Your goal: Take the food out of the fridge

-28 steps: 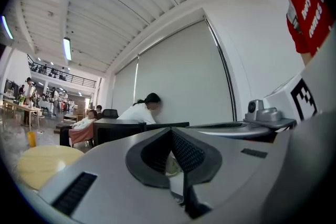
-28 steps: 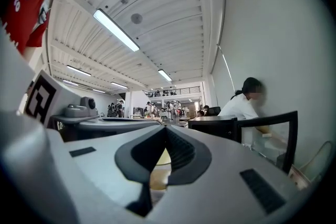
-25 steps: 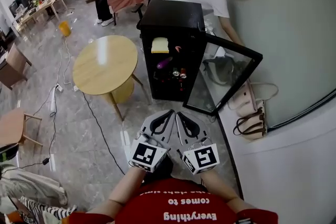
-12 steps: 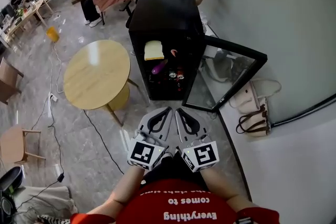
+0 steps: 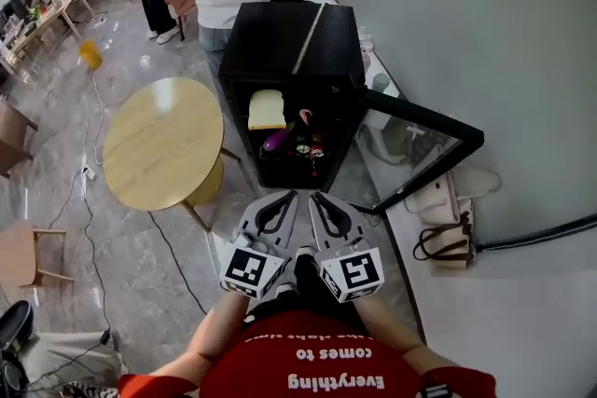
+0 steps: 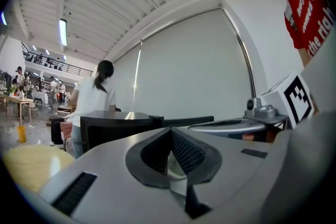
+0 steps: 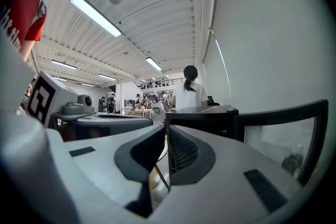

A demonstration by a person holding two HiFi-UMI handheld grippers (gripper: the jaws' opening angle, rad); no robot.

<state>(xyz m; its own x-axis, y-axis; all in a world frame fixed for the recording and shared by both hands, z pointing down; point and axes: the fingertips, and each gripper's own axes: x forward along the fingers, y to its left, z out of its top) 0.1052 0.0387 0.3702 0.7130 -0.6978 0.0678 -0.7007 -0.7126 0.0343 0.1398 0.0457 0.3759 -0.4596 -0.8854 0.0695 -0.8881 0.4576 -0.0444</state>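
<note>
Approach step, I'd judge: left gripper (image 5: 285,200) and right gripper (image 5: 323,200) were side by side and level, short of the open fridge (image 5: 280,37), both claws pressed together on nothing. Food was inside: yellow slice (image 5: 267,110) on the upper shelf, purple item (image 5: 276,141) and cans (image 5: 310,147) below, door (image 5: 410,154) swung wide. The next move probably called for closing the gap, spreading one claw and lining it up on the yellow slice.

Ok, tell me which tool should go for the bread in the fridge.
Left, probably. The bread lies on the fridge's left side, nearer the left tool; the right tool faces the open door side. Both are shut and empty.
</note>
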